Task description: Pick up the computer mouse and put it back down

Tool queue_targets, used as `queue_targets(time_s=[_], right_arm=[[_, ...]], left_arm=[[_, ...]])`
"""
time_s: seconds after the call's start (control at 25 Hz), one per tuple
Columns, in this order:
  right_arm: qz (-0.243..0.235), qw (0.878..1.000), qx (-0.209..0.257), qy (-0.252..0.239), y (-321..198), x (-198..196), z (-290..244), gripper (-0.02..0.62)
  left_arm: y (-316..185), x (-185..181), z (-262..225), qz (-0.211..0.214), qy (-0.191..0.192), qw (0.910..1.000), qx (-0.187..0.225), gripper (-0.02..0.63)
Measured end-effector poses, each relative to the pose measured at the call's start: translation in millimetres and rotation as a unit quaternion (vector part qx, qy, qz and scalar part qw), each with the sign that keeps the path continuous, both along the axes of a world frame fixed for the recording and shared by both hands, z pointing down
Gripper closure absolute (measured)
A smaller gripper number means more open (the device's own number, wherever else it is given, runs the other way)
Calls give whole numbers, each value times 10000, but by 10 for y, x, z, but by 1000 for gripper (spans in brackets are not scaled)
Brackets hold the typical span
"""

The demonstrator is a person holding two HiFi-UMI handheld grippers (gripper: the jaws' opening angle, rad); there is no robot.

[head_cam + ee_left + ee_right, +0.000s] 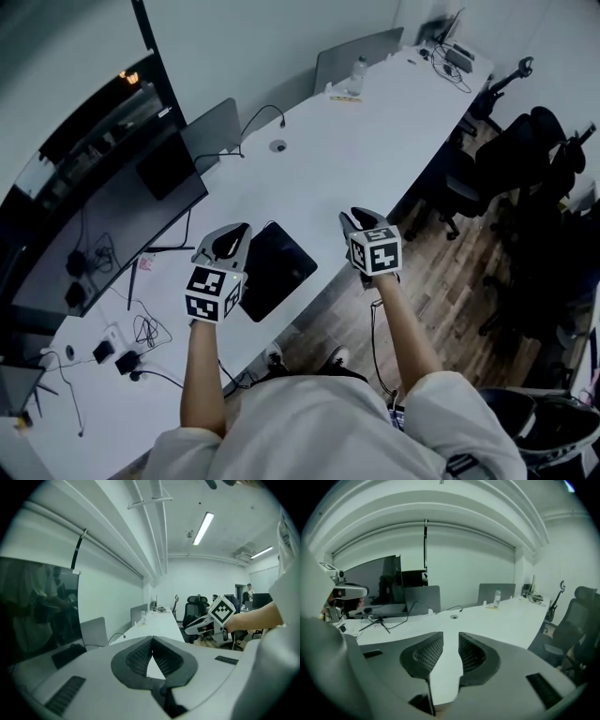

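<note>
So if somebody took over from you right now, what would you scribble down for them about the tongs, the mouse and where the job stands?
Left tongs: shut, empty, held above the desk.
Right tongs: slightly open, empty, also in the air.
Mouse: not visible in any view; the dark mouse pad lies near the desk's front edge, between the tongs.
Progress: cannot tell; neither tongs holds the mouse, so find it first.
</note>
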State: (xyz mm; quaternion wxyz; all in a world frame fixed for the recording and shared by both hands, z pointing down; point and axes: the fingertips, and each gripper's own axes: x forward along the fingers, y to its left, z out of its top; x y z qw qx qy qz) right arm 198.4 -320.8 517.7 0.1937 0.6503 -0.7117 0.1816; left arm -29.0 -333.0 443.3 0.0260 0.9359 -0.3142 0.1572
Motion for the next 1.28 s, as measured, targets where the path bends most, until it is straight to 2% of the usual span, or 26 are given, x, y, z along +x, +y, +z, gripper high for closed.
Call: queue_targets(time_s=[0.2,0.4,0.52,0.6,0.96,1.28], right_arm=[[181,9968,706,330,124,451,-807,579],[219,9883,1263,825,302,683,-1483,581],[139,9811,1471,1248,474,671,-1797,581],[73,9781,1644,1272,574,629,-1961,581],[-157,9706,2110,1151,759,406,-2403,581],[-187,9690,2093,1302,825,348,-2406,581]], left_arm=[[-73,327,-486,62,111,9990,433,594],[-97,625,-844,151,209,9968,750,594],[-40,771,-1019,282,245,9950,923,594],[9,852,-1128,432,265,9927,1094,594],[149,988,-1463,643,420,9863,1461,594],[161,977,-1551,646,565,9843,1540,594]])
